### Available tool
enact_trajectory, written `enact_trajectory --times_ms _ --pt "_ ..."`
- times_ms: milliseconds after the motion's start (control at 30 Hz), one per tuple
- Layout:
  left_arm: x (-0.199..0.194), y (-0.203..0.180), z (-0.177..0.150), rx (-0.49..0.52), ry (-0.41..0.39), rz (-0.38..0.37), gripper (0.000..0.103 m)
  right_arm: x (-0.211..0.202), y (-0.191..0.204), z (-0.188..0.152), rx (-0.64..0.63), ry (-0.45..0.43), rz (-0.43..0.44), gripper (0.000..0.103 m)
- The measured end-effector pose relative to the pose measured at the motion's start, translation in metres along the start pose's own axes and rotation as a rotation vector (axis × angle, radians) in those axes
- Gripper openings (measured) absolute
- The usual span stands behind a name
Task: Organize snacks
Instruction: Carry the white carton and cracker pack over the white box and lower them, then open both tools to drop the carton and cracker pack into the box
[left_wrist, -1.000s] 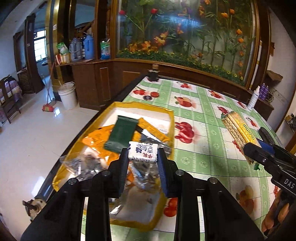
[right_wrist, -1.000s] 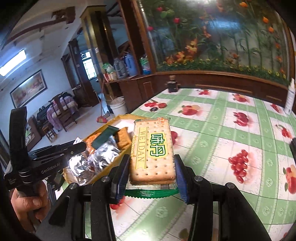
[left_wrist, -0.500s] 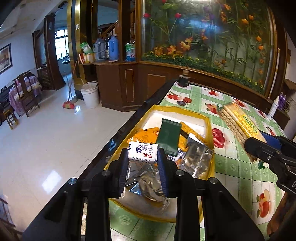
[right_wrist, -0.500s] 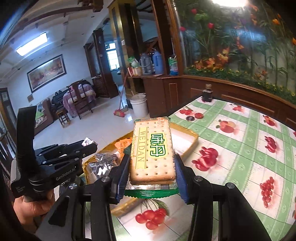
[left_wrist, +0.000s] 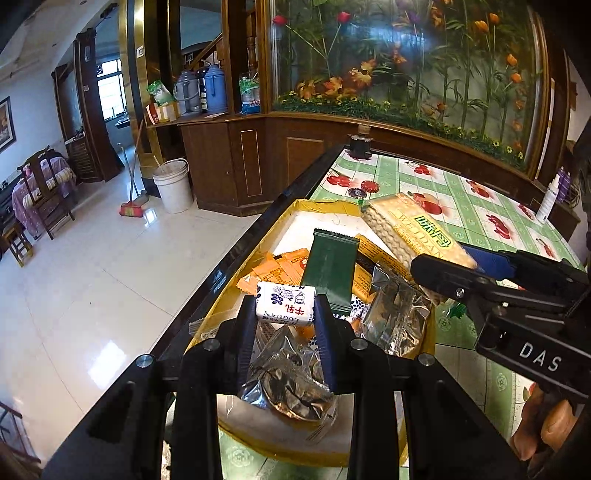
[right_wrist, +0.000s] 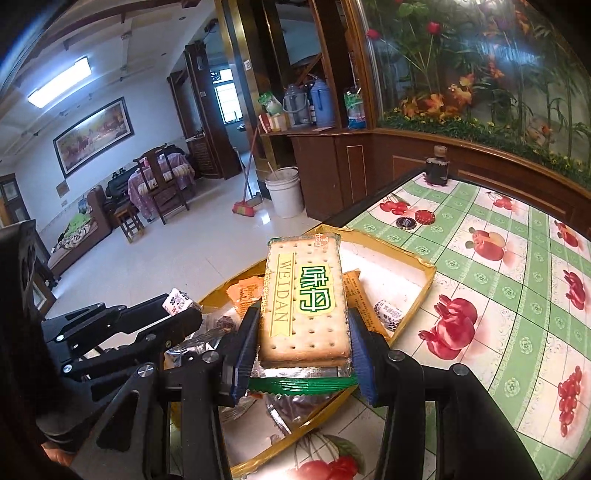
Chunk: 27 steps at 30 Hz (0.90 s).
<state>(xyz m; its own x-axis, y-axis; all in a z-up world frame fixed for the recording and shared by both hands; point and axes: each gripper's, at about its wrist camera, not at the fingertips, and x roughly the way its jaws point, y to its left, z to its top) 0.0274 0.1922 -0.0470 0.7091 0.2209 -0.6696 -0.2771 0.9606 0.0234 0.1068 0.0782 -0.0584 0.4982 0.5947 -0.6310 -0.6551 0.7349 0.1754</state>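
My left gripper (left_wrist: 285, 308) is shut on a small white candy (left_wrist: 285, 303) with blue print, held above the yellow tray (left_wrist: 325, 204). The tray holds orange packets (left_wrist: 275, 264), a dark green packet (left_wrist: 331, 269) and silver foil wrappers (left_wrist: 397, 314). My right gripper (right_wrist: 302, 338) is shut on a long cracker pack (right_wrist: 304, 302) marked WEIDAN, hovering over the same tray (right_wrist: 430, 273). In the left wrist view the cracker pack (left_wrist: 410, 229) and right gripper (left_wrist: 458, 275) reach in from the right. In the right wrist view the left gripper (right_wrist: 173, 308) with its candy (right_wrist: 177, 301) is at the left.
The tray sits at the left edge of a table with a green fruit-print cloth (right_wrist: 517, 295). A dark bottle (right_wrist: 436, 170) and two small caps (right_wrist: 415, 218) stand at the far corner. A white spray bottle (left_wrist: 550, 199) is at the far right. Beyond the edge lies tiled floor (left_wrist: 92, 280).
Both grippers have swung left over the tray. The cracker pack now hangs above the tray's contents instead of over the tablecloth. Both grips are unchanged.
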Motion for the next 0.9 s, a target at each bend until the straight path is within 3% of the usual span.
enact_trajectory --times_ms 900 --pt "0.040 -0.010 -0.001 0.035 0.092 0.048 0.028 0.058 -0.036 0.016 0.057 0.071 -0.013 0.047"
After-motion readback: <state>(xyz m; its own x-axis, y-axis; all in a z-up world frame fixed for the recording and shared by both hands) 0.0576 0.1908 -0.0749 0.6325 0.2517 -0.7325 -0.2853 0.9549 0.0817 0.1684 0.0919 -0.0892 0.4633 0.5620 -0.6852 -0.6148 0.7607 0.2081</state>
